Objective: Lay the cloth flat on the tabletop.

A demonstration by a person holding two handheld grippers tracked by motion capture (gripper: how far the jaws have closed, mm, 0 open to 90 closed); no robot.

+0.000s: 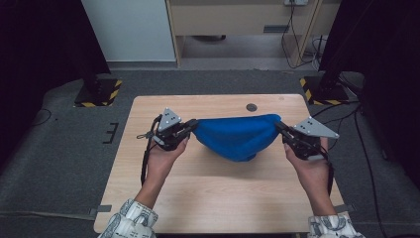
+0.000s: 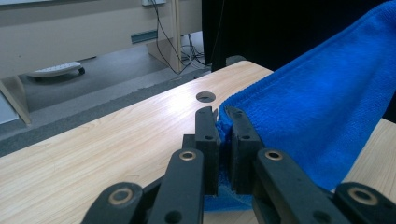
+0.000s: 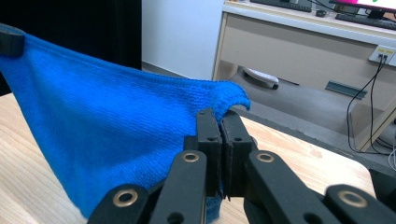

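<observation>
A blue towel (image 1: 236,136) hangs stretched between my two grippers above the wooden table (image 1: 213,198), sagging in the middle. My left gripper (image 1: 194,124) is shut on the towel's left corner, and in the left gripper view the blue towel (image 2: 322,112) is pinched between the black jaws of the left gripper (image 2: 222,114). My right gripper (image 1: 278,125) is shut on the towel's right corner. In the right gripper view the towel (image 3: 107,130) spreads away to the left from the right gripper (image 3: 219,116), with the left gripper's tip on the far corner.
A round cable hole (image 1: 251,107) sits near the table's far edge. Beyond the table are grey carpet, a desk with cables (image 1: 297,29), and black stands with yellow-striped bases (image 1: 99,91) at both far corners.
</observation>
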